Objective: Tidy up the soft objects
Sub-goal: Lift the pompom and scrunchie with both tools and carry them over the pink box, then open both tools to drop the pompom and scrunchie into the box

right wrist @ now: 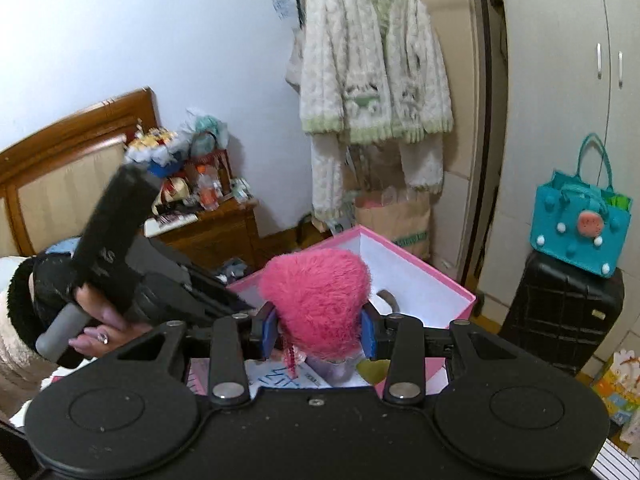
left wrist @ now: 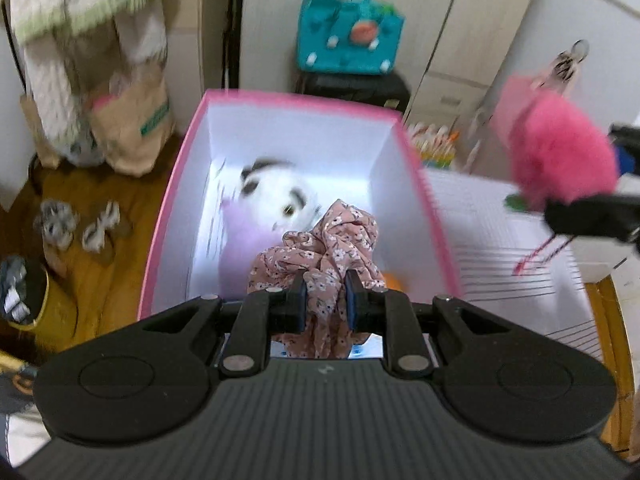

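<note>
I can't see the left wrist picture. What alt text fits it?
The left gripper pinches a crumpled pink floral cloth over an open pink-sided, white-lined box holding a blurred white plush toy. At right, the right gripper carries a fluffy hot-pink plush.

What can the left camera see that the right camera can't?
Only the left camera sees the flowery cloth pinched in the left gripper, the black-and-white plush toy in the box, and the slippers on the floor.

Only the right camera sees the bed headboard and cluttered nightstand.

Both see the pink box, fluffy pink toy held by the right gripper, teal bag and hanging cardigan.
</note>
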Demonstrator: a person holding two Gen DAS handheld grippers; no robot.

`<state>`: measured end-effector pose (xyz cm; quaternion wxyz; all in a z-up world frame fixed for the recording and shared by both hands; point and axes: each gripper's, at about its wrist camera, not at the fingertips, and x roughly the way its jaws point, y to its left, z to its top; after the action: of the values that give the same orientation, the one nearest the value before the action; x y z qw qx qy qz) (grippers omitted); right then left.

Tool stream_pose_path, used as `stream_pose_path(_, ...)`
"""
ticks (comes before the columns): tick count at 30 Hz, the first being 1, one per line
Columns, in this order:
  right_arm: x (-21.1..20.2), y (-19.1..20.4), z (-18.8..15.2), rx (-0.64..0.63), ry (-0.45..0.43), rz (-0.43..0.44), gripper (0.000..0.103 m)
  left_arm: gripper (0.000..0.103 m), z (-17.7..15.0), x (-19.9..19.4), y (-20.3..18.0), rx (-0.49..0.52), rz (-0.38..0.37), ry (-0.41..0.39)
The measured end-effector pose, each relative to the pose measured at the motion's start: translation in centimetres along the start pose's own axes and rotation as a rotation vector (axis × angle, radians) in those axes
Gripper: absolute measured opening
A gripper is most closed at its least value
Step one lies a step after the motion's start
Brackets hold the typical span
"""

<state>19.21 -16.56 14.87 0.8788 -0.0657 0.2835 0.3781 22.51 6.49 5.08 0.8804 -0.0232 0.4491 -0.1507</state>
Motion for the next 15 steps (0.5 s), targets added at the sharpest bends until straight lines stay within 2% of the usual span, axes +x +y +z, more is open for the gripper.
stream_pose_path(5,4.1,-0.9,0.9,-0.023,0.08,-0.065,0.045,0.019,-0.6,3.0,1.7,0.02,0.017,0.078)
stream_pose_path(9,7.5,-1.5,1.3,-0.123,0.117,-0.168,0.045,0.022,-0.6,4.5,1.4,0.072,0.008,0.167)
stream_pose_path(11,9.1,-2.0,1.3,-0.139,0.152,-0.198,0.045,0.026,-0.8,5.1,1.3,0.091,0.018,0.188)
stream_pose_path(15,11.9,-3.0,1.0,-0.152,0.226,-0.206,0.045,0.039,-1.1,4.9,1.9,0.067,0.017,0.176)
